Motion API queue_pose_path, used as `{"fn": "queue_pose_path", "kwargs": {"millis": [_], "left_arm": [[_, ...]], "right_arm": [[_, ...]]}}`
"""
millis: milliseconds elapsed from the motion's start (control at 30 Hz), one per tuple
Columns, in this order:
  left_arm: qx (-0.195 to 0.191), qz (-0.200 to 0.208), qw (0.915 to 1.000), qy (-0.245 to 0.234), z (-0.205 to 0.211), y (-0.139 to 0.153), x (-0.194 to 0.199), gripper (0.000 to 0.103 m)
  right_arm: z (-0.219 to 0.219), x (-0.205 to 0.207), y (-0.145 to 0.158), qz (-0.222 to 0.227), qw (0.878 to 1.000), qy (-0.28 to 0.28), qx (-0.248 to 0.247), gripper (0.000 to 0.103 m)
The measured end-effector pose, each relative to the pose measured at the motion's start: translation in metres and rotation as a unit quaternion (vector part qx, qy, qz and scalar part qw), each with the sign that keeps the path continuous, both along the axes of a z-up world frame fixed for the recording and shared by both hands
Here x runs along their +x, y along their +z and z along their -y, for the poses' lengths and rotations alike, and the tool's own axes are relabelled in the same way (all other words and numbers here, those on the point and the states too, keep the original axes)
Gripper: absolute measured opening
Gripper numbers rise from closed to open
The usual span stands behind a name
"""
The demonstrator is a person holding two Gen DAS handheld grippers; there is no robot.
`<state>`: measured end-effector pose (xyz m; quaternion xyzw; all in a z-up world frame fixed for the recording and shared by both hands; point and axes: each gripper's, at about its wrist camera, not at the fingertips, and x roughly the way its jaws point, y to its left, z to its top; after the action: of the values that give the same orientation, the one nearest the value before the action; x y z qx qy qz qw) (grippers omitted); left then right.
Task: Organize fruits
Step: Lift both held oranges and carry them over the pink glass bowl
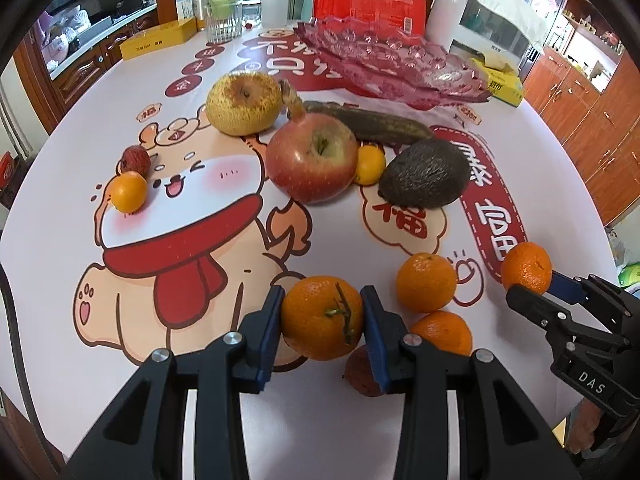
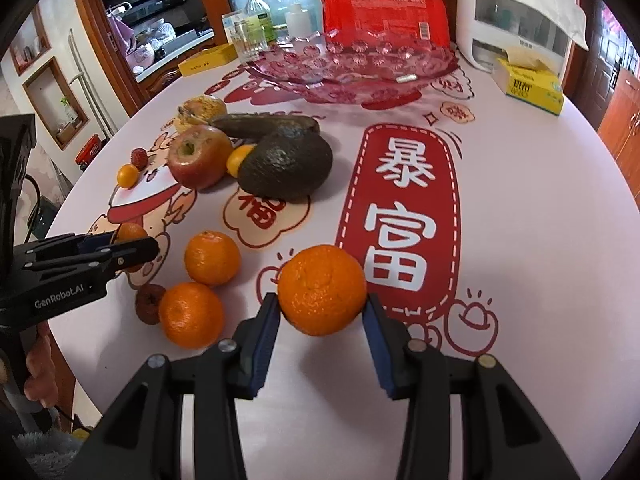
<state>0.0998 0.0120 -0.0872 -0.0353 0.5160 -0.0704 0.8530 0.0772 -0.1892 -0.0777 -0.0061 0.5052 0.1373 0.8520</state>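
Note:
My left gripper (image 1: 323, 295) is shut on a tangerine (image 1: 320, 320) with a short green stem, low over the cartoon tablecloth. My right gripper (image 2: 322, 300) is shut on another tangerine (image 2: 322, 288), both blue pads against its sides; it also shows at the right edge of the left wrist view as the right gripper (image 1: 534, 280). Two loose tangerines (image 1: 426, 282) (image 1: 442, 332) lie between the grippers, beside a small dark red fruit (image 1: 360, 372). The pink glass dish (image 1: 400, 68) stands empty at the back.
Mid-table lie a red apple (image 1: 312, 158), a yellow pear (image 1: 244, 102), an avocado (image 1: 424, 174), a dark long fruit (image 1: 368, 122), two kumquats (image 1: 128, 192) (image 1: 370, 164) and a lychee (image 1: 136, 160). Bottles, a red package, a white appliance and a yellow tissue box (image 2: 528, 86) line the far edge.

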Motion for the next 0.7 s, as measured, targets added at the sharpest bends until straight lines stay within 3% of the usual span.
{"fn": "queue_pose_path", "kwargs": {"millis": [300,700], "left_arm": [[0.0,0.033,0.9994,-0.006,0.003,0.039,-0.006,0.037],[0.011,0.105,0.9941,-0.024,0.01,0.125,-0.003,0.037]], "right_arm": [[-0.01,-0.007,0.033,0.04,0.999,0.013,-0.008,0.043],[-0.008,0.0,0.108,0.084,0.996,0.005,-0.013,0.043]]}}
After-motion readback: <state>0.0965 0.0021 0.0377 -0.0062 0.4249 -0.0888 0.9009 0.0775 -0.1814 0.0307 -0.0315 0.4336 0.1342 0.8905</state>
